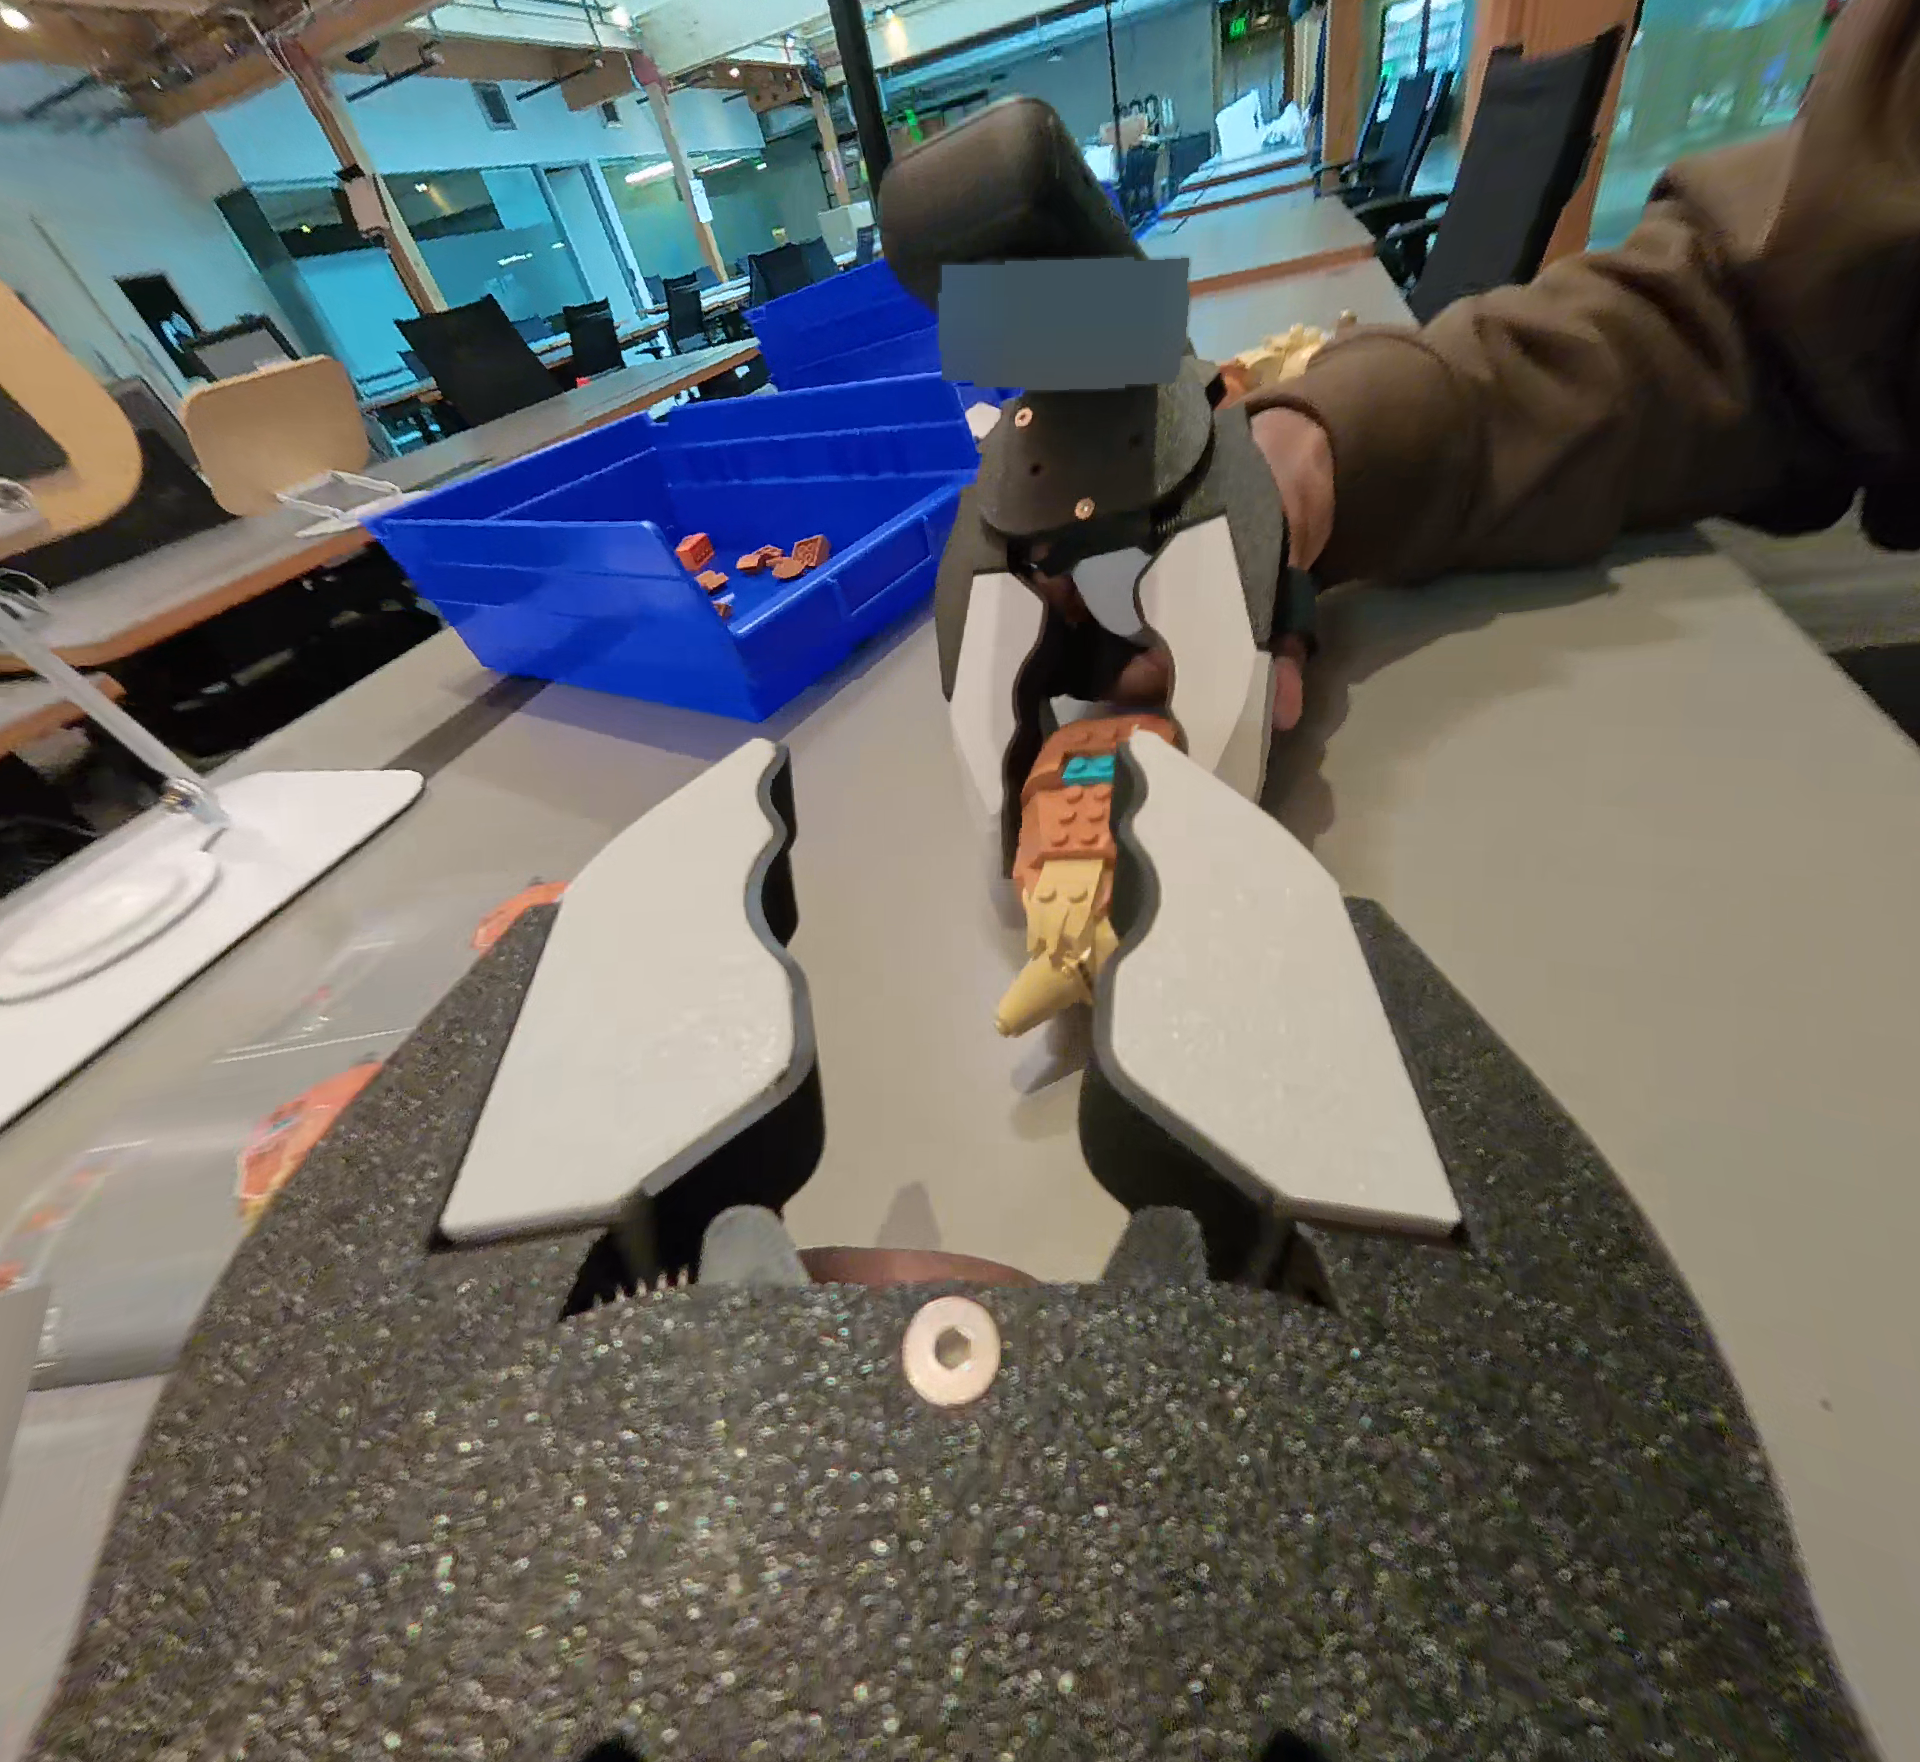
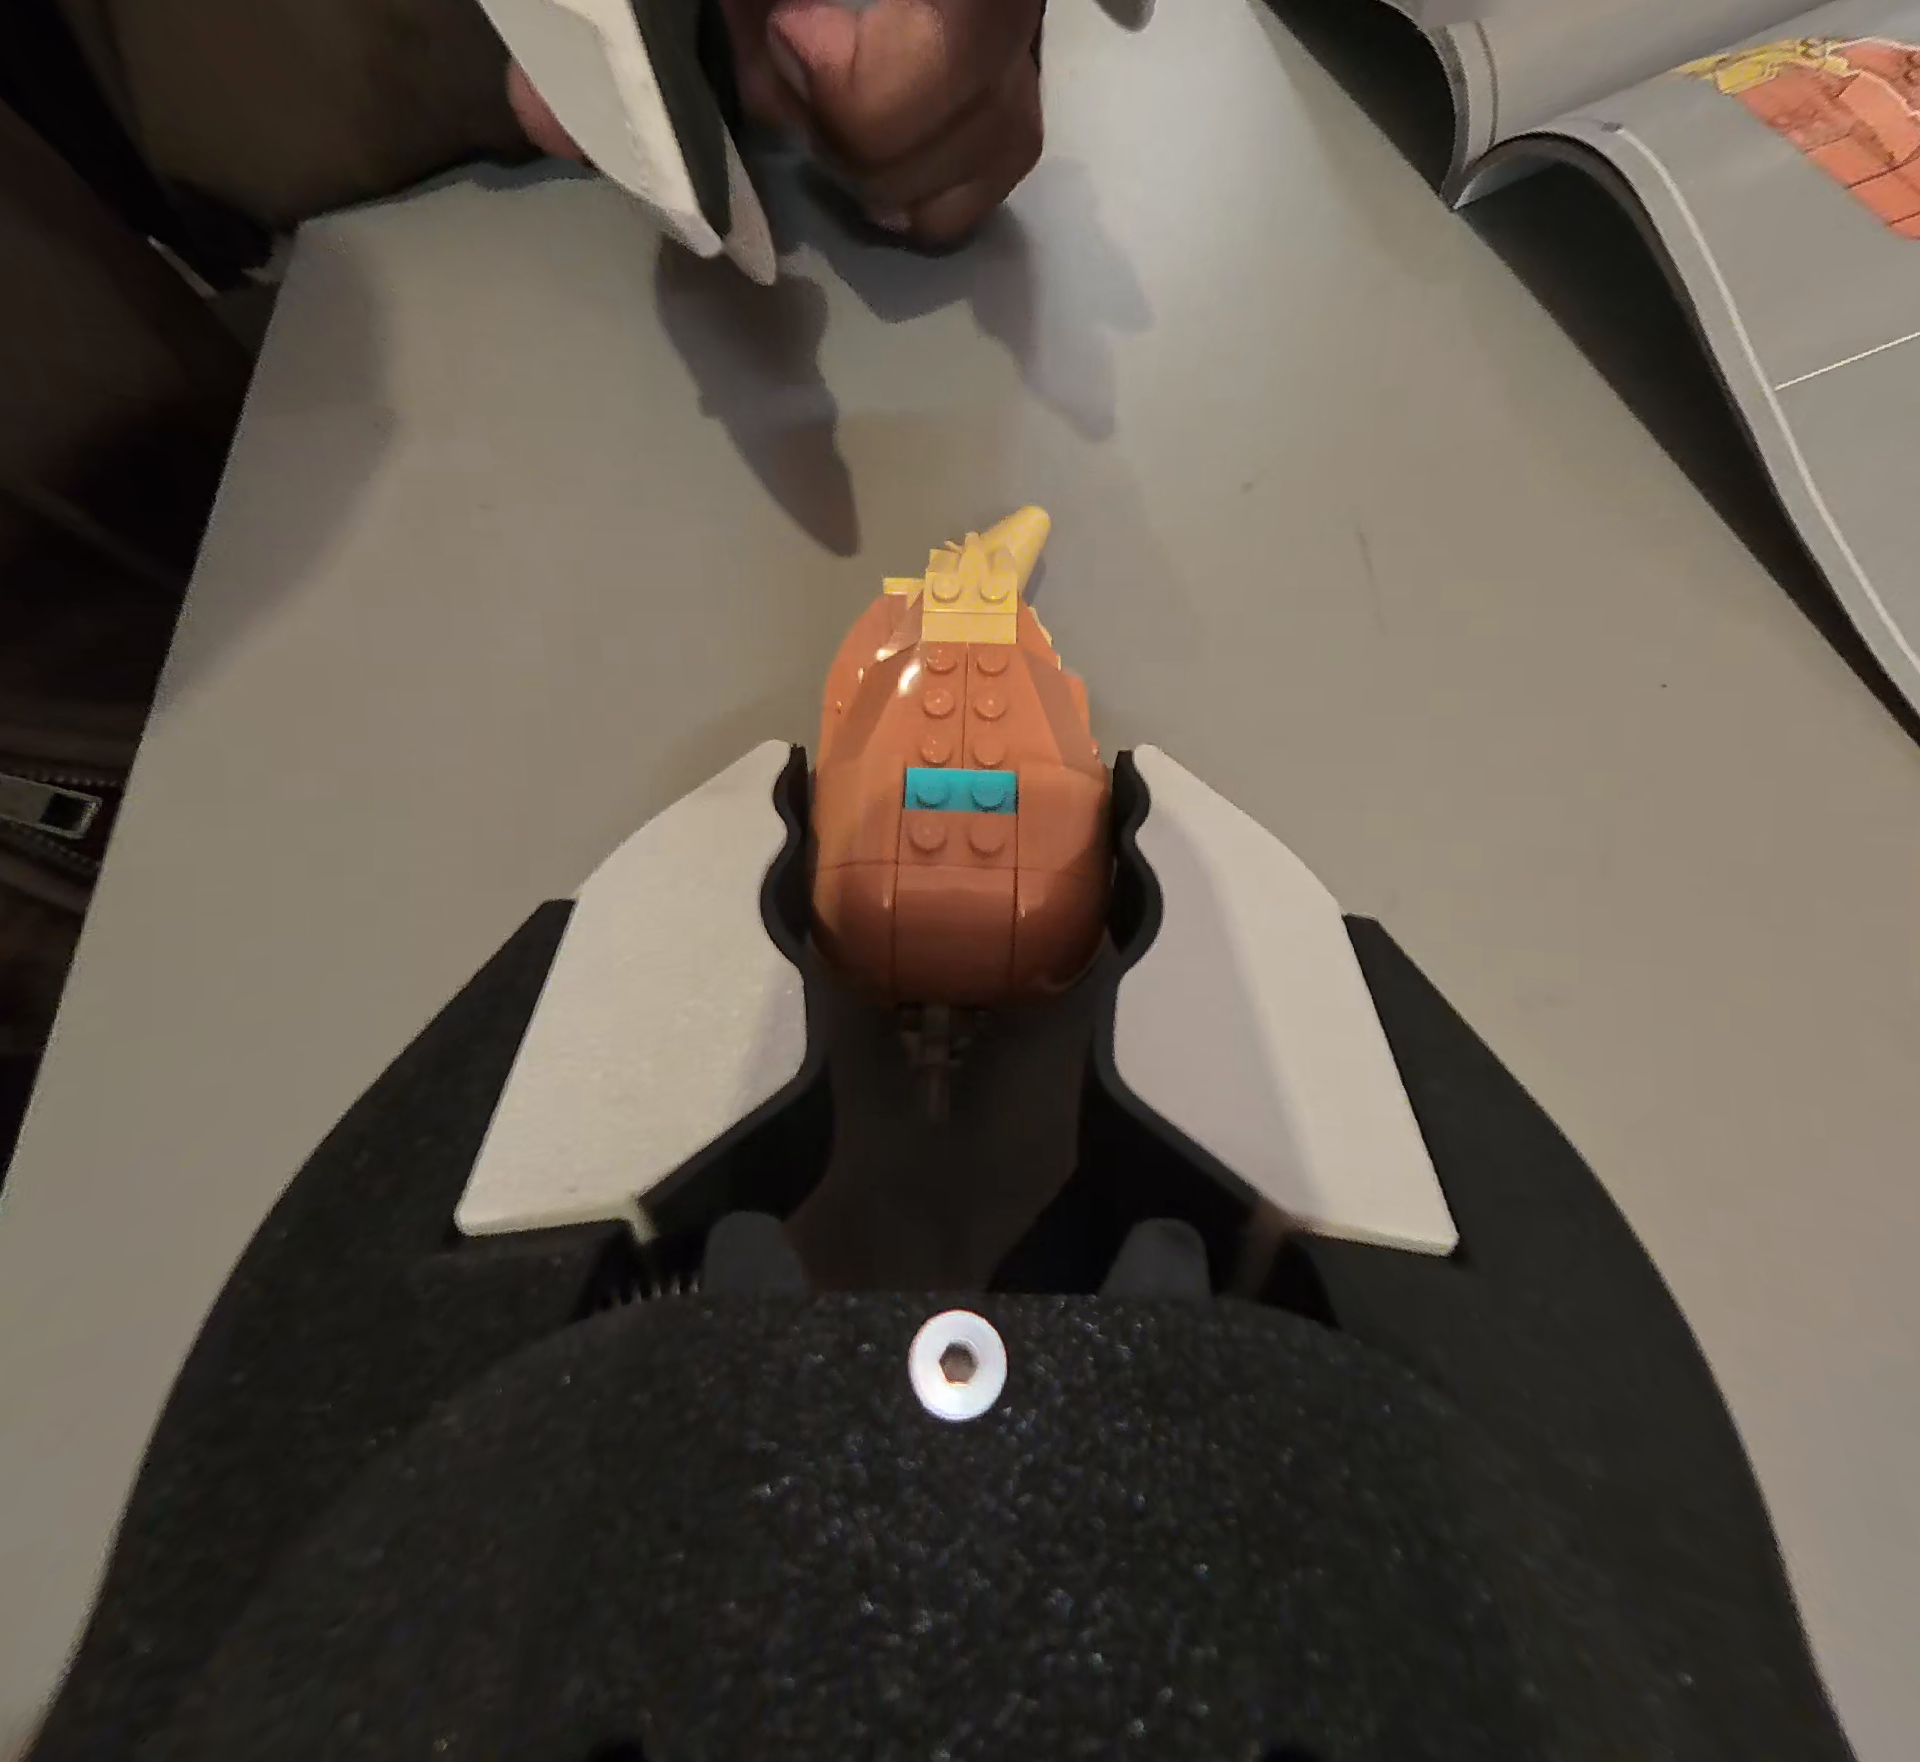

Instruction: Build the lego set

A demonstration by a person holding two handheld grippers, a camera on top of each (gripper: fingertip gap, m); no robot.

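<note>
Black foam-textured housing filled the foreground of both wrist views. Beyond it, the right gripper (image 2: 956, 839) was clamped on a brown studded lego body with a teal plate and tan pointed tip (image 2: 961, 808), just above the grey table (image 2: 416, 569). Its grey fingers (image 2: 665, 933) pressed both flanks. The left gripper (image 1: 951, 881) stood spread apart, empty, facing it. A blue plastic bin (image 1: 582, 590) held loose brown pieces (image 1: 764, 559).

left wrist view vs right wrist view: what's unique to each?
Left wrist view only: the blue bin holding loose brown bricks, and office chairs behind.

Right wrist view only: the open instruction booklet at upper right.

Both: the grey table, and the right hand-held gripper shut on the brown lego model with its teal plate and tan tip. The left hand-held gripper is open, empty.
</note>
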